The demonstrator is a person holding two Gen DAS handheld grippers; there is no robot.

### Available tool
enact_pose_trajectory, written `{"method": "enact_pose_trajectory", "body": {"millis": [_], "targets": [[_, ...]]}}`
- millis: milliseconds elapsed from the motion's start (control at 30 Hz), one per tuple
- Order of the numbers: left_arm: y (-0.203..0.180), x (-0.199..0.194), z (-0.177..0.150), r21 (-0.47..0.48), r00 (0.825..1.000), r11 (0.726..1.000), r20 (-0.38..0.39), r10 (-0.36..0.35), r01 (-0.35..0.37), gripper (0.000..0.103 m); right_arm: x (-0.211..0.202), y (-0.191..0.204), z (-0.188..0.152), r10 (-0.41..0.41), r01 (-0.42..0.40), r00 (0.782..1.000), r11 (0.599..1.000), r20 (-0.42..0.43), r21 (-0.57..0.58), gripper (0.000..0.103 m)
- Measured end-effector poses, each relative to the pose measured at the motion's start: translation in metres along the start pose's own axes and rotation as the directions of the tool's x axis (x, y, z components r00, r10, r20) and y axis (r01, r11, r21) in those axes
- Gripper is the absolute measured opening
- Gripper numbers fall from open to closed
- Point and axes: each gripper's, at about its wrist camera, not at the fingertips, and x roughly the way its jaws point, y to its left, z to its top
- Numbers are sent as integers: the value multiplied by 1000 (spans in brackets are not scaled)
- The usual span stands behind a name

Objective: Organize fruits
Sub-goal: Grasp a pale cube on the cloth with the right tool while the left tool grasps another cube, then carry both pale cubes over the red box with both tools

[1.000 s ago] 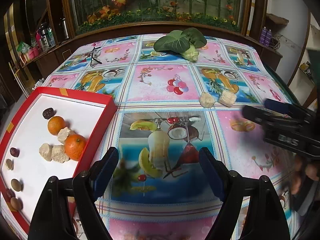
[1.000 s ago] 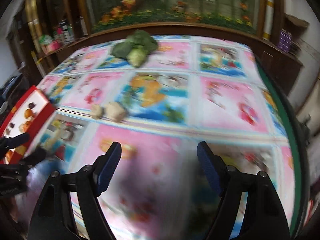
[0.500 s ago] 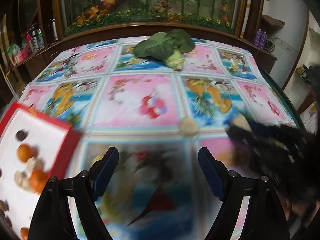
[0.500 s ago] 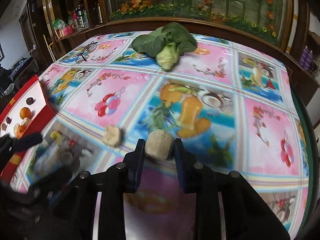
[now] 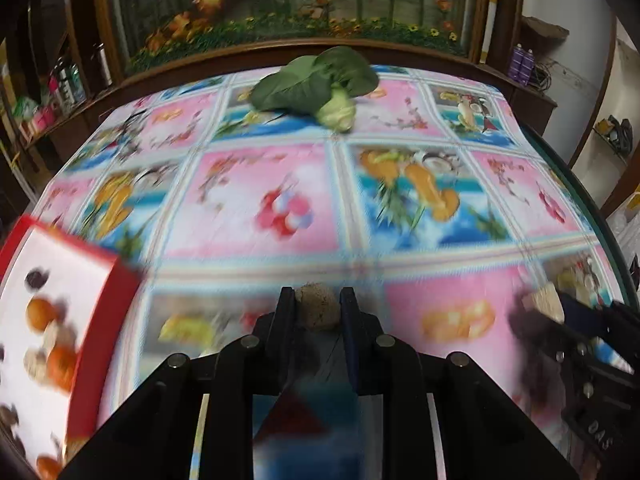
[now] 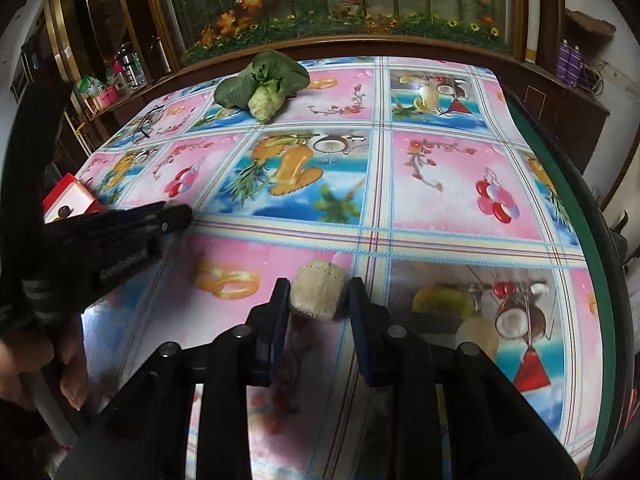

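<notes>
At the far left sits the red tray (image 5: 120,280), its white floor already carrying oranges (image 5: 40,314), pale rough pieces and a few dark small fruits; the left wrist view is blurred there, so the exact count cannot be told. It lies on the fruit-print tablecloth (image 5: 248,208), well apart from the leafy green vegetable (image 5: 320,84) at the table's far edge.

Next, moving rightward, the left gripper (image 5: 318,308) has just been closing, and its jaws now clamp a small round tan fruit (image 5: 318,312) between the pads. The grip looks centred, with the fruit near the fingertips.

Farther right, the right gripper (image 6: 320,296) is likewise clamped, on a pale rough fruit (image 6: 319,294) that bulges above the pads. It appears to be just off the cloth or barely resting on it; which one cannot be told.

The step in hand looks like carrying both pieces to the tray. To do it well, each gripper should probably lift clear of the cloth before travelling, so nothing drags on the plastic. The left one has the shorter path and likely ought to go first, leaving room for the right to follow without the two tools crossing. Both should aim for bare white floor beside matching pieces and release low, since round fruit may roll against the rim.
</notes>
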Motion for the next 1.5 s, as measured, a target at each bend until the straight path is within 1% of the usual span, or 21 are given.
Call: {"method": "enact_pose_trajectory", "body": {"millis": [100, 233, 500, 700, 1000, 1500], "targets": [[12, -12, -14, -14, 1000, 1000, -15, 16, -17, 21, -5, 14, -4, 16, -16, 1000, 999, 2, -28, 31], [29, -35, -30, -34, 999, 999, -3, 36, -36, 21, -12, 35, -11, 33, -32, 999, 997, 5, -69, 31], [60, -81, -53, -61, 998, 997, 45, 45, -42, 21, -30, 75, -22, 58, -56, 998, 991, 18, -124, 31], [92, -105, -64, -104, 994, 992, 82, 74, -65, 21, -40, 116, -24, 94, -86, 995, 980, 36, -177, 31], [136, -122, -83, -171, 988, 979, 93, 126, -109, 21, -46, 168, -25, 156, -141, 987, 959, 43, -247, 31], [200, -122, -89, -268, 975, 945, 65, 213, -189, 21, -34, 227, -16, 217, -200, 976, 923, 15, -329, 31]]}}
